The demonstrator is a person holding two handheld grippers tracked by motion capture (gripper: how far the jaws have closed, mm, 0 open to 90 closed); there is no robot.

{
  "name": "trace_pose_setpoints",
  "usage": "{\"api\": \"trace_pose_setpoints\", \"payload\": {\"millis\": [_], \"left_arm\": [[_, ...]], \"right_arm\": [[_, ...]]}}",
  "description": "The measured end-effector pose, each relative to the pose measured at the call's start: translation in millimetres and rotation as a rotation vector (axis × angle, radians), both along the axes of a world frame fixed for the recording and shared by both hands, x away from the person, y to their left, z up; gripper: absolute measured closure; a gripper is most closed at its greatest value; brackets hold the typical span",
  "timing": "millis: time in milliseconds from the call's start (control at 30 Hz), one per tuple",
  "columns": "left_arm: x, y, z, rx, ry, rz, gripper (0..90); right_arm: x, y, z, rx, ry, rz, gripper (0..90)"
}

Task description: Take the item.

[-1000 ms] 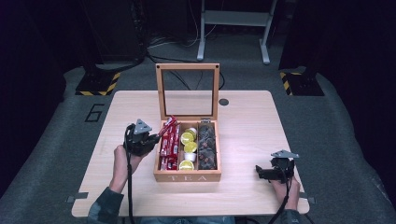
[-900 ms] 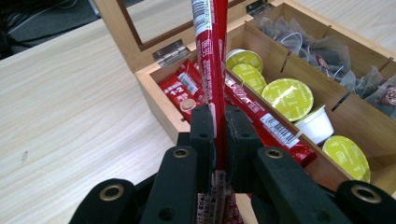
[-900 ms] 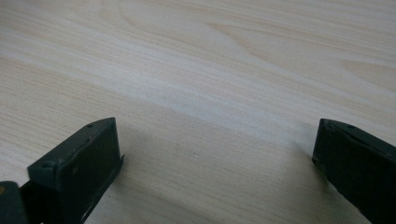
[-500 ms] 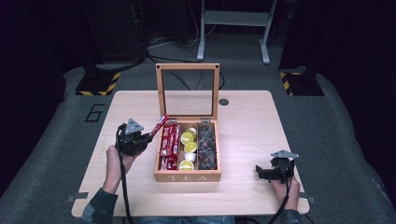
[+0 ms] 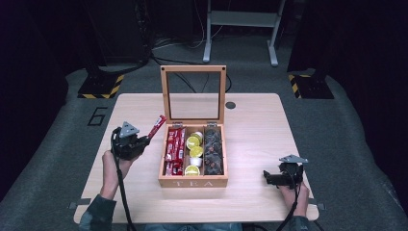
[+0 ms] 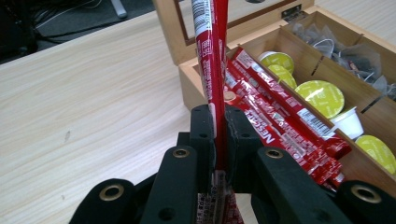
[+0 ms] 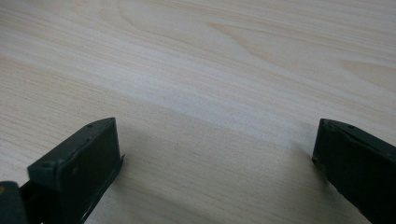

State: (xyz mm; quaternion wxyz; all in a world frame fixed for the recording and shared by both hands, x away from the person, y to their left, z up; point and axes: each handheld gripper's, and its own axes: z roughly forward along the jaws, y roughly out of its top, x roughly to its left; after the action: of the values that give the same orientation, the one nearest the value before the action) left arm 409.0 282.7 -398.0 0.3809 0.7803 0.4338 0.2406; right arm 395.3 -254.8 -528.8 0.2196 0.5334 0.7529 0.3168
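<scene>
Red stick [image 6: 211, 65] sits clamped in my left gripper [image 6: 219, 123] beside the box [image 5: 192, 182]; my right gripper [image 7: 215, 163] gapes apart.

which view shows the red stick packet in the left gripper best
The left gripper view: the red stick packet fills its centre, clamped between the left gripper's jaws, print legible. The high view shows it small, jutting toward the tea box. The right gripper view looks at bare table.
</scene>
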Motion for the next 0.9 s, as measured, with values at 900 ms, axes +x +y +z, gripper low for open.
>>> {"api": "trace_pose_setpoints", "payload": {"millis": [900], "left_arm": [[8.5, 43.4, -9.0, -0.041, 0.017, 0.119, 82.4]], "right_arm": [[-0.1, -0.1, 0.0, -0.001, 0.001, 0.000, 0.1]]}}
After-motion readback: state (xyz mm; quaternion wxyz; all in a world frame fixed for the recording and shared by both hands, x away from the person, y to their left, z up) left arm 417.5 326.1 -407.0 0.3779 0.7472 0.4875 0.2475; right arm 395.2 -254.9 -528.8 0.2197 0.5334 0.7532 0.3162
